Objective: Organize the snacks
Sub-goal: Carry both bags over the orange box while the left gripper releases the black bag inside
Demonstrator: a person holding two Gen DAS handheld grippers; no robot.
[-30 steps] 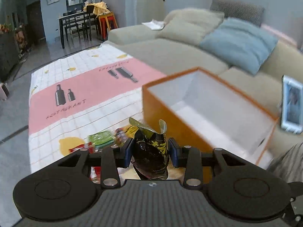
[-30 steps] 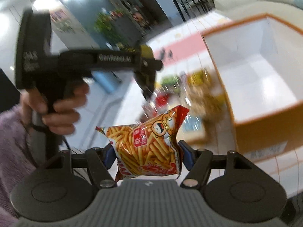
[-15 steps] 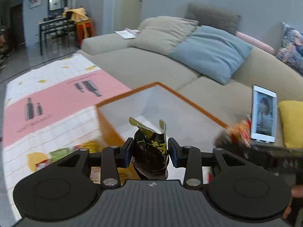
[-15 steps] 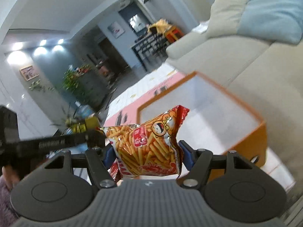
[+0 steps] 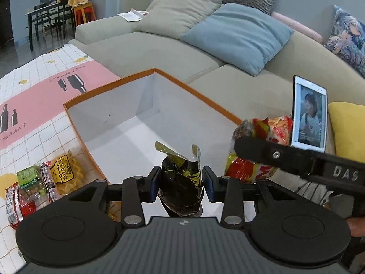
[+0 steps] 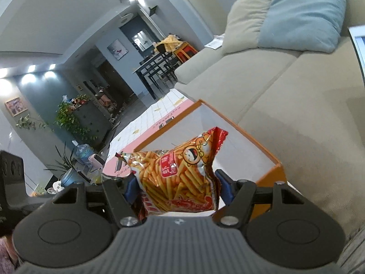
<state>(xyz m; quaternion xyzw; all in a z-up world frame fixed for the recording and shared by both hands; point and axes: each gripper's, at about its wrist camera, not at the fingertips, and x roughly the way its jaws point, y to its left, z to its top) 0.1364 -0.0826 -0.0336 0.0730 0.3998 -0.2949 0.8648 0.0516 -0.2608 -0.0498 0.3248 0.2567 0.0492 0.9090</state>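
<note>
Snack packets both gripped over orange box [image 5: 109,91]: left tongs [image 5: 180,181] clamp black pouch [image 5: 181,182], seemingly crumpled; right tongs [image 6: 176,188] clamp fries bag [image 6: 180,173].

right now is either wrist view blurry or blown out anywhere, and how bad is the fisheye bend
Left wrist view: mostly sharp; only the fries packet held by the right gripper at the right is slightly smeared; the orange box rim bows. Right wrist view: ceiling lights are blown out, the walls curve strongly, yet the fries packet is crisp. In the left gripper, the black packet shows foil glare.
</note>
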